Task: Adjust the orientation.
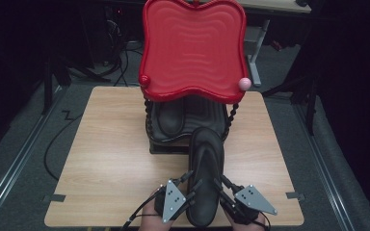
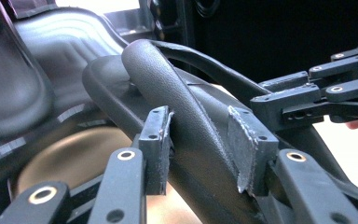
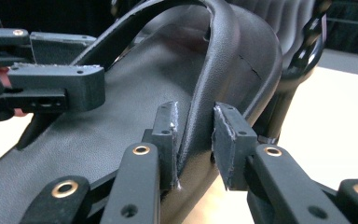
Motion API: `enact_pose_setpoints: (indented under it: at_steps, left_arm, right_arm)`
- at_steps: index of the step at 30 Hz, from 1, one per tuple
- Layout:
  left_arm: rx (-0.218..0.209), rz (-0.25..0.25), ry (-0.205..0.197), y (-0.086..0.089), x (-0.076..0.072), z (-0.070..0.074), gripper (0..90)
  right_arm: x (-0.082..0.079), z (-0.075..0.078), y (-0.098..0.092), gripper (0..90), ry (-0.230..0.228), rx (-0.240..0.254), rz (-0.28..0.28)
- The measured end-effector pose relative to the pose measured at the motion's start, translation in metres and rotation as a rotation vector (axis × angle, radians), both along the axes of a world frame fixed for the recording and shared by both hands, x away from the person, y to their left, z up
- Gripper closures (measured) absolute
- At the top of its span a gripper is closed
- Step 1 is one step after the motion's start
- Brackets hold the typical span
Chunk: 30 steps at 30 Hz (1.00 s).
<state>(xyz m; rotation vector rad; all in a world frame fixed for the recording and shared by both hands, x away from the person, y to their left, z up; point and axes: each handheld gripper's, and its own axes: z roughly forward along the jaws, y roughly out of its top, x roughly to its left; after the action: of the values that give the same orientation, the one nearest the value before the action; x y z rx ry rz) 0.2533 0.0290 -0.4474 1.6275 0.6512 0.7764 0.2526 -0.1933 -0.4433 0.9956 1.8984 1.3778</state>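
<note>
Both grippers (image 1: 191,192) (image 1: 220,191) clamp the sandal's (image 1: 204,163) straps.

No legible text, label, brand or number — not on any surface here.

- The worktop (image 1: 111,159) is a light wooden board, rectangular, its grain running lengthwise; grey carpeted floor (image 1: 24,144) lies around it.
- A two-tier rack (image 1: 192,96) stands on the worktop at the middle of the far half: a red wavy tray (image 1: 192,43) on top, a black tray (image 1: 207,113) below.
- The rack's black base (image 1: 166,148) rests flat on the wood.
- The left and right parts of the board are bare wood.
</note>
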Motion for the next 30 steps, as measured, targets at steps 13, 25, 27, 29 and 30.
enact_pose_setpoints:
  at_steps: [13,25,27,29,30]
  left_arm:
    - [0.012,0.121,0.027,0.001,0.100,0.004,64.5]
    - [-0.028,0.169,0.044,-0.016,0.117,0.019,66.1]
    - [-0.035,0.180,0.039,-0.018,0.116,0.020,67.3]
    - [-0.044,0.183,0.045,-0.019,0.116,0.020,67.4]
    - [-0.041,0.185,0.045,-0.019,0.116,0.020,67.4]
  right_arm:
    - [0.089,0.023,0.022,71.5,-0.062,0.018,-0.103]
    - [0.128,0.026,0.014,60.1,-0.051,0.042,-0.139]
    - [0.124,0.025,0.009,57.3,-0.054,0.053,-0.137]
    - [0.118,0.024,0.004,57.3,-0.063,0.052,-0.133]
    - [0.115,0.024,0.002,57.2,-0.062,0.050,-0.127]
